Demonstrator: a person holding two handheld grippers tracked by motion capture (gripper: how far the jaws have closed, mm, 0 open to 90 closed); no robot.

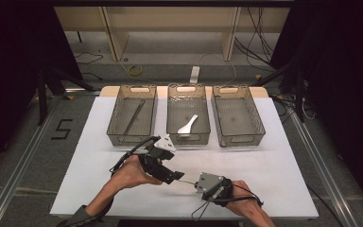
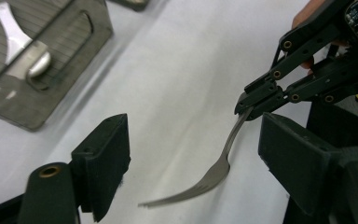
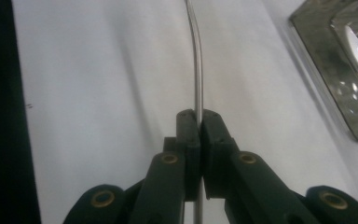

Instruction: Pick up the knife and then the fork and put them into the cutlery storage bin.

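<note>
Nearest, right gripper (image 1: pixel 197 184) clamped on the handle of a metal fork (image 2: pixel 214 170) held above the white tabletop (image 1: pixel 274 175), left gripper (image 1: pixel 176 176) spread wide around its tines without touching, then three grey bins (image 1: pixel 238 113) beyond, a white spoon (image 1: pixel 187 125) in the middle one.

my left gripper (image 2: pixel 191 154): black jaws, brass-coloured pivot pins
my right gripper (image 3: pixel 199 122): black jaws, brass pins, grey plate on top
fork (image 2: pixel 214 172): plain silver metal, shiny
spoon (image 1: pixel 187 125): white, in middle bin
three bins (image 1: pixel 238 137): smoky translucent grey, fine ribbed lines on floors
left bin stick (image 1: pixel 134 116): dark grey
table sheet (image 1: pixel 274 170): plain white
floor mark (image 1: pixel 62 128): black "5" on grey
</note>
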